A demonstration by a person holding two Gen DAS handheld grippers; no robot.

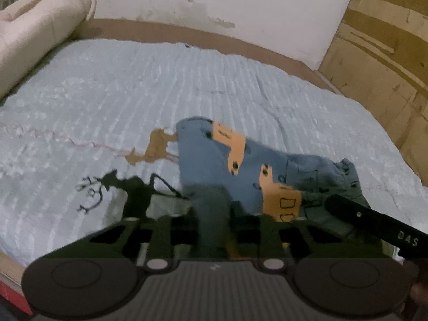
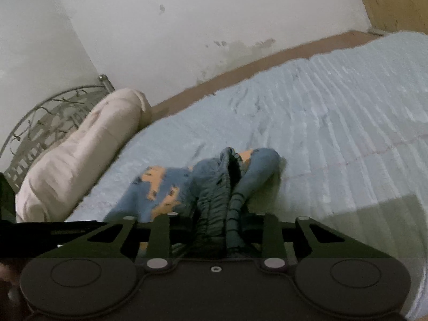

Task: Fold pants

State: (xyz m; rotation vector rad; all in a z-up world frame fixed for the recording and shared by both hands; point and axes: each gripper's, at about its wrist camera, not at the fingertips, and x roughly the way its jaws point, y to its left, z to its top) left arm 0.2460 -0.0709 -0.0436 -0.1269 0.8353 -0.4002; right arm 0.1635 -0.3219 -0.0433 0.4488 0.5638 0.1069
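Gripping the small blue pants [image 1: 240,160] at two places on the pale blue bedspread [image 1: 133,85], beside the cream bolster [image 1: 34,32].

The left gripper [image 1: 211,214] is narrowed onto a pant leg, cloth seen between its jaws; the right gripper [image 2: 216,230] is likewise closed down on the gathered dark waistband [image 2: 214,198], bunched between its fingers. For a clean fold, both grips are best kept firm, the garment lifted and drawn taut so that wrinkles are shaken out, then laid flat before halves are brought together.
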